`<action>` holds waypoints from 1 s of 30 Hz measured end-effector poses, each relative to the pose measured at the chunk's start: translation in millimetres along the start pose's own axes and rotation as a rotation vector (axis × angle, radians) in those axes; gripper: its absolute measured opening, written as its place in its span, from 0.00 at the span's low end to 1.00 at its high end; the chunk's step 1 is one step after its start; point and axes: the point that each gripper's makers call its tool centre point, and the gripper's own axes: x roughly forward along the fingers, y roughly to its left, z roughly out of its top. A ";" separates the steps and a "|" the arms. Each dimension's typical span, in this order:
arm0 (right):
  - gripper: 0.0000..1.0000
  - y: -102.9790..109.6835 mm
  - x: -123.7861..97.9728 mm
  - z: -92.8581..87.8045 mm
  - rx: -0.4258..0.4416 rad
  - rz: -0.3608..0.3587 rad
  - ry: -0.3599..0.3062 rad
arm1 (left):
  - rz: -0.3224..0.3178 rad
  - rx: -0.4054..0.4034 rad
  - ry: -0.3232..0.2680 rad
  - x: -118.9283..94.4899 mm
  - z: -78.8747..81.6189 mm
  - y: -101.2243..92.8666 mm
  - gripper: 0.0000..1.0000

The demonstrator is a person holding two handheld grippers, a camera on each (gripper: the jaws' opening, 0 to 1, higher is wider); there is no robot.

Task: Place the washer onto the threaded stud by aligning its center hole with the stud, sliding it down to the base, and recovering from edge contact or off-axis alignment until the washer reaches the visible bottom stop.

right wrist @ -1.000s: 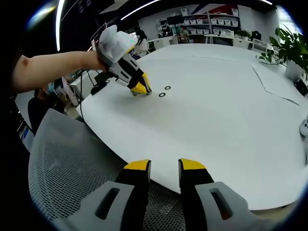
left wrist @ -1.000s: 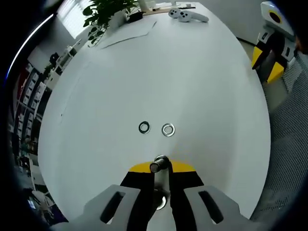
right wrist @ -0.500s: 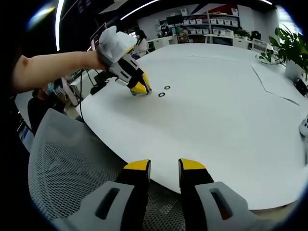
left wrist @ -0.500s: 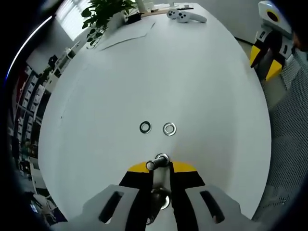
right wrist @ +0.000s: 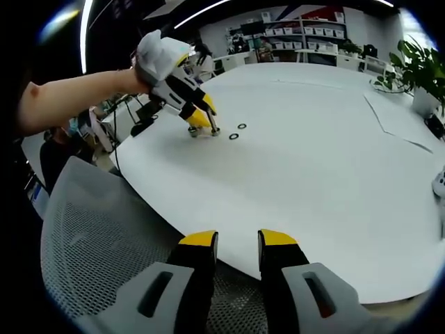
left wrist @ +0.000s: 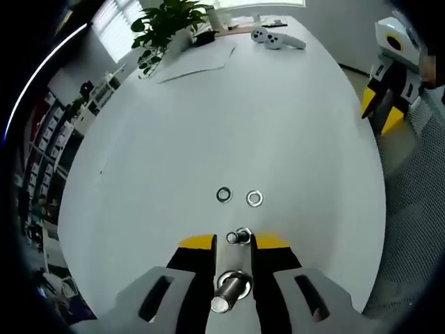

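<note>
Between the left tool's (left wrist: 233,243) yellow-tipped jaws the stud (left wrist: 233,285) stands clamped, its threaded shaft rising toward the camera, a nut-like base (left wrist: 240,236) at the tips. Two washers (left wrist: 239,197) lie flat on the white worktop (left wrist: 278,118) just beyond, side by side, apart. In the right gripper view the left tool tilts steeply down, raised more upright than half a second ago. Right tool (right wrist: 235,245) hangs off the worktop edge over a mesh chair (right wrist: 90,229), jaws narrowly parted, holding nothing.
</note>
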 end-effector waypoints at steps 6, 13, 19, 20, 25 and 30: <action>0.26 0.2 0.0 -0.4 -0.001 0.002 0.002 | 0.020 0.002 -0.050 -10.3 15.3 1.9 0.22; 0.26 0.4 0.1 -0.1 -0.002 0.003 -0.001 | 0.017 0.010 -0.071 -12.4 25.3 -0.3 0.27; 0.26 0.6 0.1 0.6 -0.002 0.004 -0.003 | -0.002 0.012 -0.060 -9.7 27.3 -3.3 0.26; 0.26 0.4 0.1 0.8 -0.002 0.004 -0.005 | -0.006 0.013 -0.058 -9.1 27.8 -4.0 0.26; 0.26 0.8 0.2 1.0 -0.003 0.006 -0.005 | -0.031 0.034 -0.049 -4.1 32.7 -10.8 0.26; 0.26 0.9 0.4 1.2 -0.003 0.007 -0.007 | -0.061 0.046 -0.025 4.8 31.7 -15.9 0.26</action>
